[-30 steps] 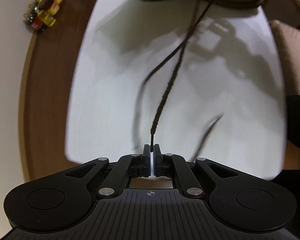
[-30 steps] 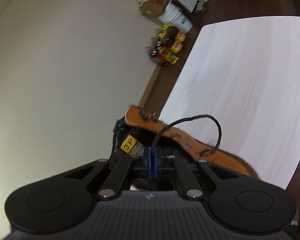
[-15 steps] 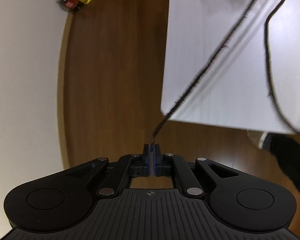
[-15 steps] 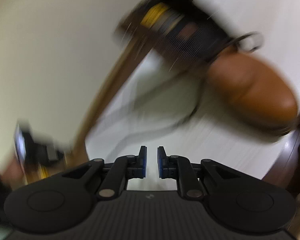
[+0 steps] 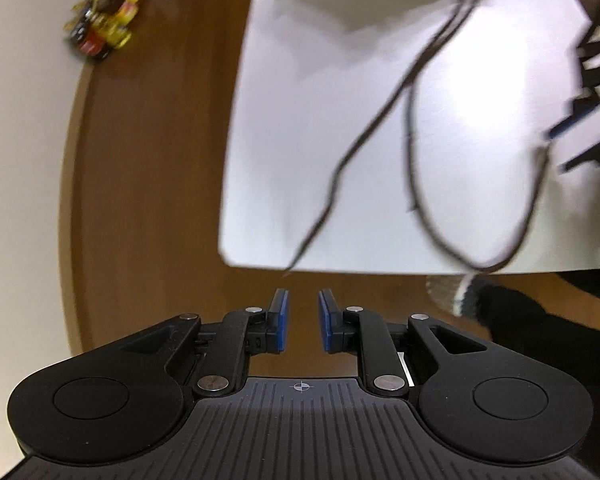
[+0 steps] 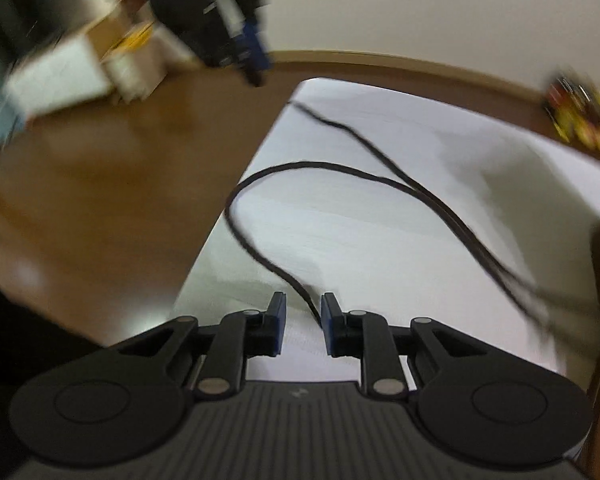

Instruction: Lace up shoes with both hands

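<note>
Dark lace point(image 5: 374, 120) lies loose on the white table point(image 5: 300, 80); the left gripper point(image 5: 303, 320) is opening, empty beyond the table's edge, while the right gripper point(image 6: 303, 322), opening too, straddles one strand over the table, probably to take it.

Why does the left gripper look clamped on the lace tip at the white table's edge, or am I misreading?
Misreading. In the left wrist view the left gripper has nothing between its opening jaws; the lace tip lies free at the white table edge, beyond the fingertips.

The lace point(image 5: 384, 120) lies looped on the table point(image 5: 300, 80), its end overhanging the near edge.
</note>
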The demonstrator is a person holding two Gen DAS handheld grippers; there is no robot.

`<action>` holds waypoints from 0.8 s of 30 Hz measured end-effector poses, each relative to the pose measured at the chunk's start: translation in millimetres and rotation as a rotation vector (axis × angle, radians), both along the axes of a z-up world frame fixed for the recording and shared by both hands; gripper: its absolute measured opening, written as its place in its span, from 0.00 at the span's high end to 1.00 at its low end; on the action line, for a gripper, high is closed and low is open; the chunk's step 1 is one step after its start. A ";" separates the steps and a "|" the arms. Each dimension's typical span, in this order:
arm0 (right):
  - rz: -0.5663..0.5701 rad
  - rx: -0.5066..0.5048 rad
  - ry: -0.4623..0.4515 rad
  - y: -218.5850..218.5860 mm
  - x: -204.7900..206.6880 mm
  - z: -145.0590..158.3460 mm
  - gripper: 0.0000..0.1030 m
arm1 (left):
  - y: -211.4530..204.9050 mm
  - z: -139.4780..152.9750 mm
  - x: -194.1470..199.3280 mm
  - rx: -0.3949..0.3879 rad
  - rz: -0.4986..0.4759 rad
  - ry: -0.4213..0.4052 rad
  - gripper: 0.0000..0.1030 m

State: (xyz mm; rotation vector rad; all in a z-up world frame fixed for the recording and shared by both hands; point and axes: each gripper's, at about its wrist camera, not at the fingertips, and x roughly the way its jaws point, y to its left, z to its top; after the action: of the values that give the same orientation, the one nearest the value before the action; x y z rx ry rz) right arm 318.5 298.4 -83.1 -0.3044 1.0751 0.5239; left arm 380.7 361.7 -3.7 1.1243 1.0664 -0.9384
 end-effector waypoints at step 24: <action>0.133 -0.196 -0.136 -82.0 -77.3 100.8 0.97 | -119.6 22.7 -99.4 -0.442 -0.481 0.333 0.96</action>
State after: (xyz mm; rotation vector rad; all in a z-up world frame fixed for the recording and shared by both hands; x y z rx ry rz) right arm 241.2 216.3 17.7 -0.5789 0.9791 0.5093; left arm 281.3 242.0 19.0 0.8788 0.7949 -1.6981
